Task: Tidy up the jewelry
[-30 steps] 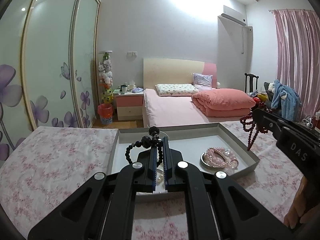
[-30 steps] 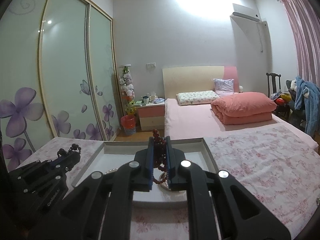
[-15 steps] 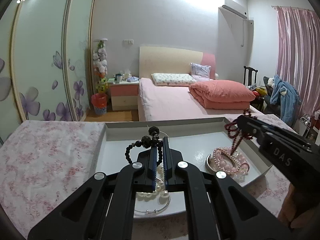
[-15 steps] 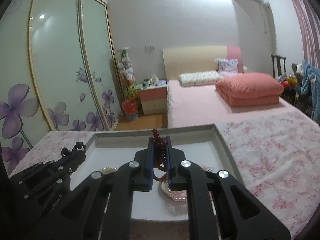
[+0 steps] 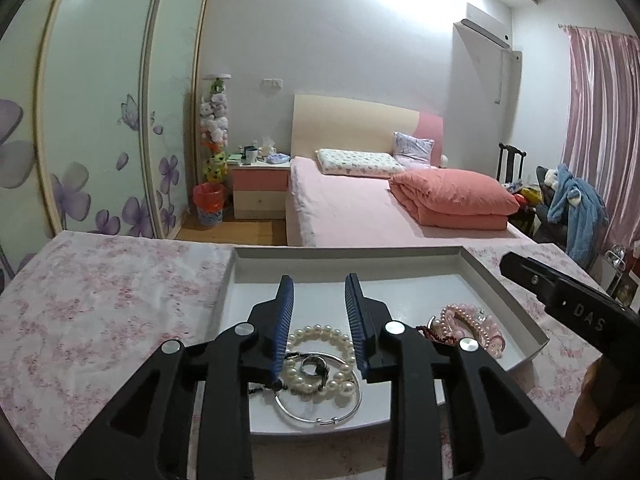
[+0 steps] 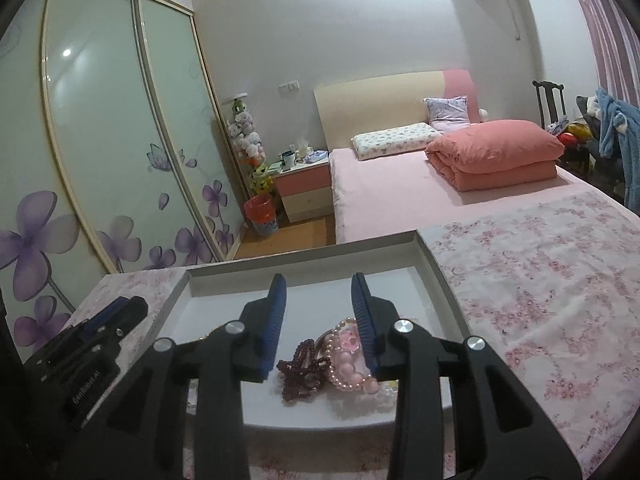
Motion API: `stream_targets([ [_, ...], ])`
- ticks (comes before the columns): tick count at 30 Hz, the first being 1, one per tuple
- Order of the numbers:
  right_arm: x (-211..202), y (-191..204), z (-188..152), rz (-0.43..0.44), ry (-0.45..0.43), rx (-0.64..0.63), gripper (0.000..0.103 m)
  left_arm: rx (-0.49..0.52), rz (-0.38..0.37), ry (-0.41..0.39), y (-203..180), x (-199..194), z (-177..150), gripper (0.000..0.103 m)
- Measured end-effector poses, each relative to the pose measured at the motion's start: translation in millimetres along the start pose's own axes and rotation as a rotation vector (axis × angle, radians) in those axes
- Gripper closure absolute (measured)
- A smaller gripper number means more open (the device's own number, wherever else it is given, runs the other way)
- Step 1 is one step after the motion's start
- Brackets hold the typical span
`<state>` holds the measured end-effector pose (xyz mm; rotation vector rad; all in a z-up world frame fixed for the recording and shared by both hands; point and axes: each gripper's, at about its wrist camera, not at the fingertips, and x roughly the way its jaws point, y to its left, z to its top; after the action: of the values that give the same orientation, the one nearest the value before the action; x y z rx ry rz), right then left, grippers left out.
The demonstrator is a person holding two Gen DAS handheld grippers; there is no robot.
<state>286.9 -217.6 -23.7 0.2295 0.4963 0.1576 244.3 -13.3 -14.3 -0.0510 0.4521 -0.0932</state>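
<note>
A white tray [image 5: 432, 252] sits on a floral cloth. My left gripper [image 5: 319, 285] is open and empty above a white pearl bracelet [image 5: 320, 332], a silver bangle [image 5: 320, 416] and a ring [image 5: 313, 367] in the tray; a dark bead string [image 5: 260, 387] lies by its left finger. My right gripper [image 6: 318, 285] is open and empty above a dark red bead bracelet [image 6: 300, 372] and pink pearl jewelry [image 6: 348, 372] in the tray [image 6: 438, 268]. The pink pearls also show in the left wrist view [image 5: 472, 324]. Each gripper shows in the other's view, the right one [image 5: 568, 304] and the left one [image 6: 92, 344].
The floral cloth [image 6: 540, 280] covers the surface around the tray. Beyond it are a pink bed [image 5: 360, 208], a nightstand [image 5: 260, 192], a red bin [image 5: 209, 208], a sliding wardrobe [image 5: 100, 120] and a chair with clothes [image 5: 568, 200].
Both grippers have opened. The black bead string has dropped from the left one and the dark red beads from the right one into the tray. Both grippers sit lower over the tray.
</note>
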Motion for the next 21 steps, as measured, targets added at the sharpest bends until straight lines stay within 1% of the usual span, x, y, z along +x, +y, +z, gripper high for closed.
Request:
stream_targets([
  [6, -22.3, 4.9, 0.1, 0.003, -0.02, -0.011, 0.065, -0.006, 0.003, -0.027, 2.6, -20.7, 5.6, 0.075],
  [13, -53.3, 11.4, -1.7, 0.009, -0.044, -0.026, 0.064, -0.029, 0.007, -0.066, 13.1, -52.9, 13.0, 0.074],
  [15, -63.1, 13.1, -3.5, 0.012, -0.049, -0.032, 0.06, -0.032, 0.015, -0.077, 16.5, -61.9, 14.3, 0.07],
  [16, -67.6, 14.8, -5.2, 0.014, -0.051, -0.038, 0.06, -0.034, 0.019, -0.083, 18.2, -67.0, 14.4, 0.067],
  [19, -82.2, 21.4, -10.9, 0.015, -0.054, -0.064, 0.058, -0.044, 0.029, -0.094, 23.7, -84.4, 11.5, 0.063],
  [20, -89.1, 25.1, -14.2, 0.014, -0.055, -0.073, 0.056, -0.051, 0.032, -0.095, 25.8, -91.8, 9.0, 0.062],
  [21, -94.6, 27.4, -16.8, 0.013, -0.056, -0.081, 0.053, -0.057, 0.034, -0.096, 27.6, -96.8, 7.2, 0.059],
])
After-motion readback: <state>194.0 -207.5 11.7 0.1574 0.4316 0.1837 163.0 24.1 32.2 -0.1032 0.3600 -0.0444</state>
